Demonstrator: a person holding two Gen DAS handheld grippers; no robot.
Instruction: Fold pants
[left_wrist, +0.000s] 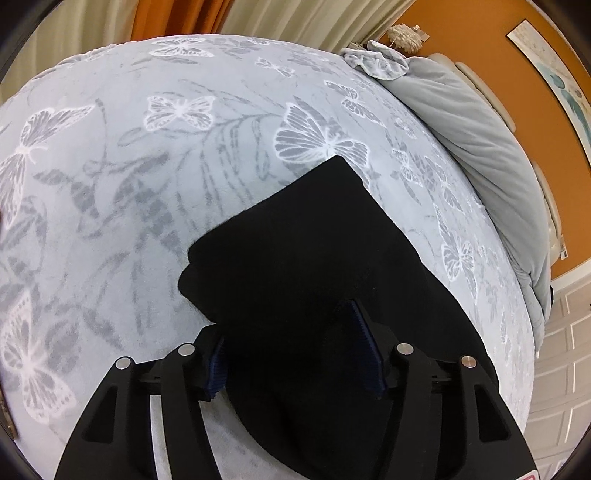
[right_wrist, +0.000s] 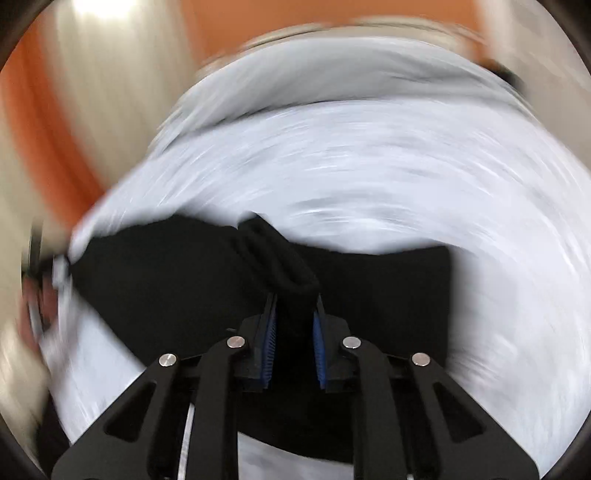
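pants (right_wrist: 388, 295) fold pinched in right gripper (right_wrist: 294, 314); under left gripper (left_wrist: 291, 336)

Matt black knit pants (left_wrist: 306, 236), plush printed fleece blanket (left_wrist: 147, 192), ribbed blue rubber gripper pads (right_wrist: 319, 339)

The left tool (left_wrist: 295, 347) stands half open, while the right tool (right_wrist: 294, 325) is pinched nearly closed.

Black pants (left_wrist: 306, 240) lie on a pale grey bedspread (left_wrist: 147, 184) patterned with white butterflies.
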